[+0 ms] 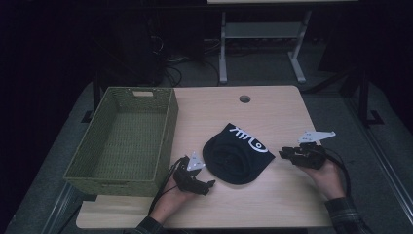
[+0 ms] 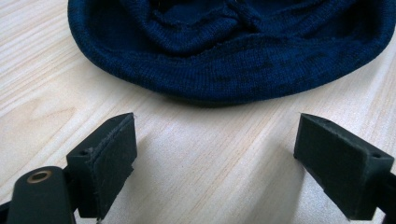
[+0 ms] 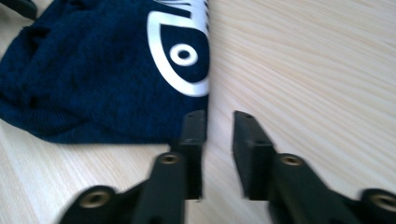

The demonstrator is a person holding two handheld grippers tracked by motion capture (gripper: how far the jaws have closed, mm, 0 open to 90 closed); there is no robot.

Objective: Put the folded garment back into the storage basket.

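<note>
A dark navy knit beanie [image 1: 237, 156] with a white printed logo lies flat on the wooden table [image 1: 272, 204] near its middle. My left gripper [image 1: 207, 187] sits just off its lower left edge, pointing at it. Seen from the left gripper view, the jaws [image 2: 217, 123] stand wide open with bare wood between them and the beanie's ribbed rim [image 2: 233, 60] just ahead. My right gripper [image 1: 284, 154] hovers at the beanie's right edge. In the right gripper view, its jaws [image 3: 218, 116] are a narrow gap apart with nothing between them, beside the logo side of the beanie [image 3: 93, 79].
A green woven basket [image 1: 168, 131], with nothing inside, stands at the table's left side. A round cable hole [image 1: 245, 99] is near the far edge. Beyond the table, a white desk frame [image 1: 223, 48] stands on the dark floor.
</note>
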